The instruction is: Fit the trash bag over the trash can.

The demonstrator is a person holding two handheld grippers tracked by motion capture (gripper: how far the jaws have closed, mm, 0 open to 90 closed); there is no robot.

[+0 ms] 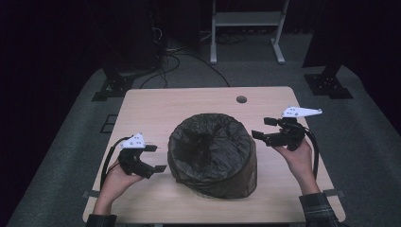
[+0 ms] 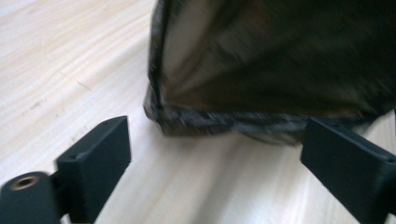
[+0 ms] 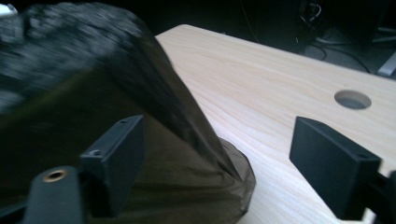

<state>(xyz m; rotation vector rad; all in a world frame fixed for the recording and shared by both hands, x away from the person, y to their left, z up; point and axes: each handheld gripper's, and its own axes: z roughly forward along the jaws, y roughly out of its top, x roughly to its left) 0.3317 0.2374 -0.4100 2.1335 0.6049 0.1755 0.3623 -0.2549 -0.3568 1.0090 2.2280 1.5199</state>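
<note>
While your left gripper (image 1: 156, 158) and right gripper (image 1: 263, 127) hover with jaws apart and empty, the bin lined with a black bag (image 1: 213, 153) stands mid-table (image 1: 156, 104) between them, untouched

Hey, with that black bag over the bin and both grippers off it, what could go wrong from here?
1. The black bag hangs loose over the bin, with slack bunched at the table, so it may slip or sag inward.
2. The left gripper and right gripper flank it, jaws open; a sideways bump could shift the bin.
</note>
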